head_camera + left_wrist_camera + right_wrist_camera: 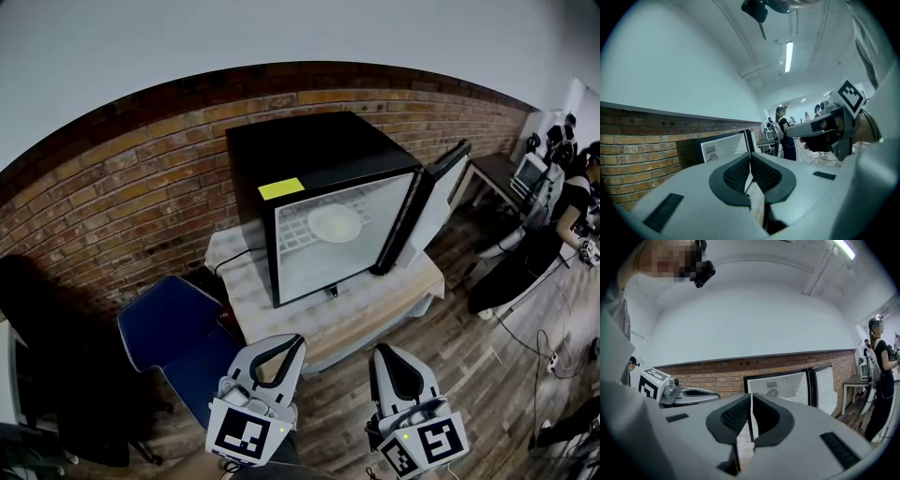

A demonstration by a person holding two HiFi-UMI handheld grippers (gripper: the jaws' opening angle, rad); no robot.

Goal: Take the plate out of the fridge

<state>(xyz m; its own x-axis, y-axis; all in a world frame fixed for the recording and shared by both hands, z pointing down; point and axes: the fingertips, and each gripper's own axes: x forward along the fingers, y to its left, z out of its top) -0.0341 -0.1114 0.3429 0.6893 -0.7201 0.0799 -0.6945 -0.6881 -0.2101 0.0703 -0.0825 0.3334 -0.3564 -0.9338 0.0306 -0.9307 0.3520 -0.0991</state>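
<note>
A small black fridge (319,159) stands on a cloth-covered low table (394,302), its door (433,202) swung open to the right. Inside, a white plate (335,223) lies on the wire shelf. My left gripper (286,349) and right gripper (389,361) hang low in the head view, well in front of the table and apart from the fridge. Both are shut with nothing between the jaws. The left gripper view shows its jaws (750,161) touching, with the fridge (723,147) beyond. In the right gripper view the jaws (751,404) meet, and the fridge (787,385) is ahead.
A blue chair (178,328) stands left of the table, close to my left gripper. A brick wall (112,206) runs behind the fridge. At the right, a person (562,216) stands near a desk (502,173) with equipment, and cables lie on the wooden floor (525,375).
</note>
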